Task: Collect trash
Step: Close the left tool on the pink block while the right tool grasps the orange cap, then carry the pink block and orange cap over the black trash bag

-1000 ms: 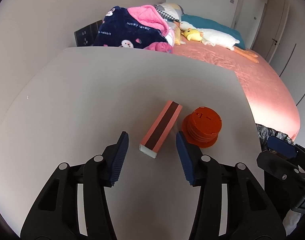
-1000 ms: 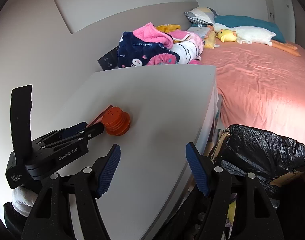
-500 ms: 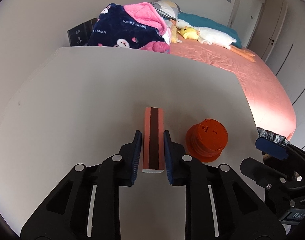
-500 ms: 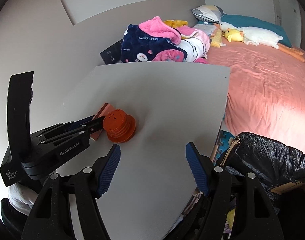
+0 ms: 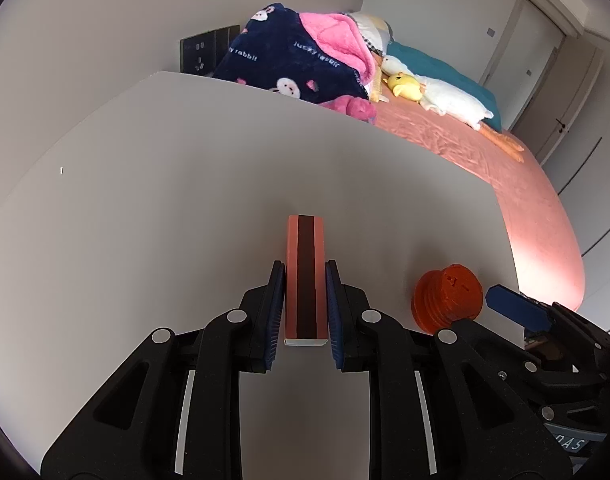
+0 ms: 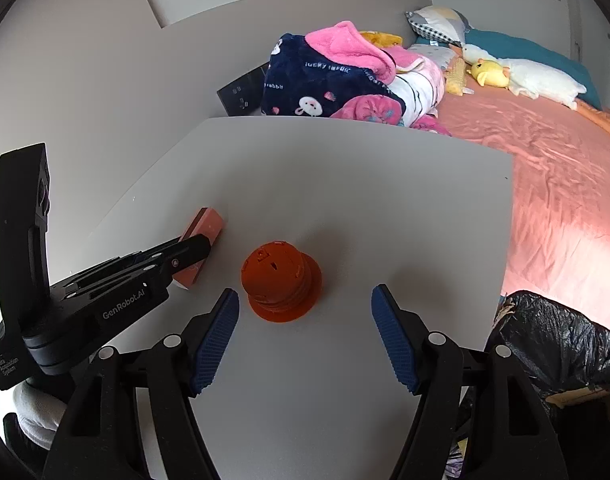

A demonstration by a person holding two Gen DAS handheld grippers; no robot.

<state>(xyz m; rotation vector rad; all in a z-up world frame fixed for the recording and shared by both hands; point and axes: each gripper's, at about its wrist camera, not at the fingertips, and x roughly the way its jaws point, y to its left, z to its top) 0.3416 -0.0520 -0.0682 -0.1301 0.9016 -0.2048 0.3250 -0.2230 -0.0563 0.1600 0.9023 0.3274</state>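
- The left hand-held gripper (image 5: 305,312) is closed on a long salmon-pink rectangular box with a dark brown stripe along its top (image 5: 305,276); both blue ribbed pads press its long sides.
- In the right wrist view, that pink box (image 6: 203,240) sits at the left part of the pale grey tabletop (image 6: 365,184), with the left hand-held gripper (image 6: 193,252) around it; whether the box is lifted off the surface cannot be told.
- The right hand-held gripper (image 6: 305,334) is wide open, holding nothing, its blue pads well apart.
- An orange ridged round plastic cap (image 6: 281,280) stands on the tabletop just ahead of the right hand-held gripper, between the lines of its two fingers and nearer the left one, touching neither.
- In the left wrist view the orange cap (image 5: 447,298) lies to the right of the box, apart from it.
- A black plastic trash bag (image 6: 561,344) sits off the tabletop's right edge, beside the bed with the salmon-pink sheet (image 6: 565,184).
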